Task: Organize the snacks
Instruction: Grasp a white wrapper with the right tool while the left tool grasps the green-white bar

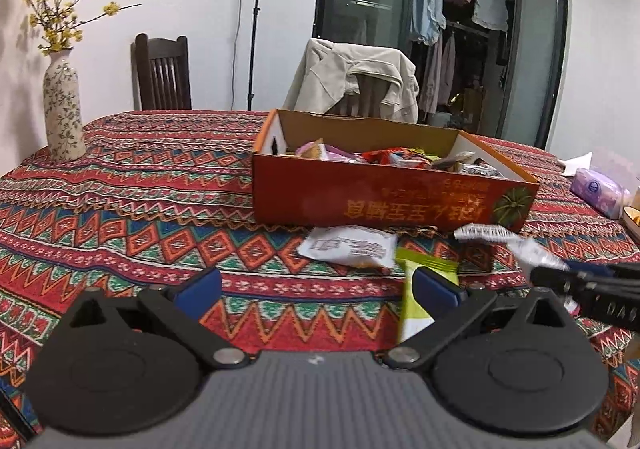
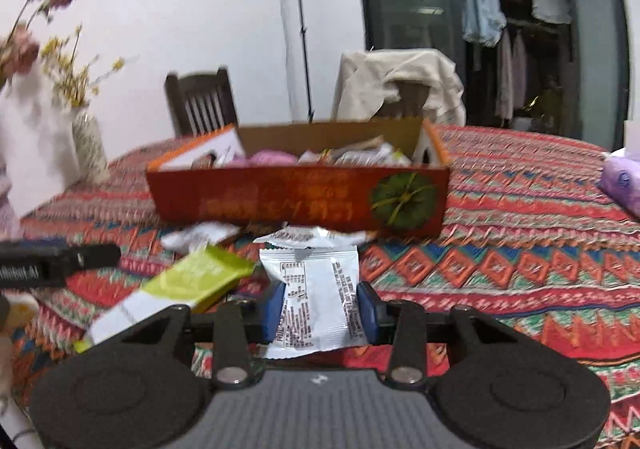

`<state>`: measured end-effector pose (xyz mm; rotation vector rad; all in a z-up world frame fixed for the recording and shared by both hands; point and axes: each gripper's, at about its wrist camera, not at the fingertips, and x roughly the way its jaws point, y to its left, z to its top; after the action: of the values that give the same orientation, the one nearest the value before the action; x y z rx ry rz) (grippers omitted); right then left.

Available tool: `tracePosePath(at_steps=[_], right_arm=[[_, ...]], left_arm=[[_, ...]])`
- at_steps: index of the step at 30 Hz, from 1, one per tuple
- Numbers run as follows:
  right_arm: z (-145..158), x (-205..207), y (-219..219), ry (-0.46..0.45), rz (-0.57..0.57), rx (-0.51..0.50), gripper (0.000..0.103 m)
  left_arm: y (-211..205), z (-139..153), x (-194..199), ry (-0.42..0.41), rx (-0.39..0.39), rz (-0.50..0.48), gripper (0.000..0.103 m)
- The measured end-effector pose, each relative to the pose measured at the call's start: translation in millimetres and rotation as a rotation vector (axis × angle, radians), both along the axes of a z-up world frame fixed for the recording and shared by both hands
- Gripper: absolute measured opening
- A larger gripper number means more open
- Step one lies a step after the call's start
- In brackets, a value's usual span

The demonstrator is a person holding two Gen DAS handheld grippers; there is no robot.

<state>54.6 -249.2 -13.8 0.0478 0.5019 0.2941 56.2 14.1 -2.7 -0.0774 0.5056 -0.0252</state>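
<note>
— Where is the white snack packet?

— It sits between the blue fingers of the right gripper, a little in front of the orange box. The two fingers press on its left and right sides, so they are clamped on it. It looks lifted a bit off the counter, but that is hard to tell.

— Which way does it point?

— Its long side runs away from the gripper, toward the box. One crimped end faces the box and the other end pokes back toward the camera. The printed side is up.

— Why hold it that way?

— Squeezing the narrow sides probably keeps the packet flat and steady, so it can go forward and drop in with the other snacks already in the box.

— What about the other gripper?

— The left gripper has its fingers wide apart and holds nothing. It hangs low over the counter. A green packet lies by its right finger, partly under it. It looks ready to take that one next, but that is a guess.

— Anything else loose?

— Another white packet lies just in front of the box, touching the green one.

— And farther out?

— A flowered vase stands far left, and a purple tissue pack lies far right.
</note>
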Motion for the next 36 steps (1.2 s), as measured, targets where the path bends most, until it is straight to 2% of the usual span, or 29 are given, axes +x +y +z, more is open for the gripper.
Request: tracePosePath(at_steps=[9, 20, 29, 31, 34, 36], right_arm=[[-3.7, -4.7, -20.3, -0.014, -0.018, 0.054, 0.039], [-13.3, -3.4, -35.6, -0.015, 0.010, 0.108, 0.039], [-14.4, -3.2, -40.4, -0.024, 0.023, 0.118, 0.039], [-14.6, -3.1, -40.6, -0.023, 0.024, 0.121, 0.039], [-14.1, -4.3, -40.5, -0.024, 0.027, 0.121, 0.039], [-13.8, -4.8, -39.7, -0.025, 0.029, 0.120, 0.039]], left_arm=[[-27.5, -2.6, 12.3, 0.065, 0.023, -0.020, 0.103], [-63.2, -11.7, 23.4, 0.129, 0.095, -0.061, 0.103], [-71.7, -24.8, 39.7, 0.218, 0.103, -0.051, 0.102], [-72.1, -27.5, 41.8, 0.234, 0.101, -0.050, 0.098], [-73.3, -25.6, 39.4, 0.223, 0.097, -0.065, 0.085], [-74.1, -24.2, 37.6, 0.218, 0.098, -0.079, 0.071]])
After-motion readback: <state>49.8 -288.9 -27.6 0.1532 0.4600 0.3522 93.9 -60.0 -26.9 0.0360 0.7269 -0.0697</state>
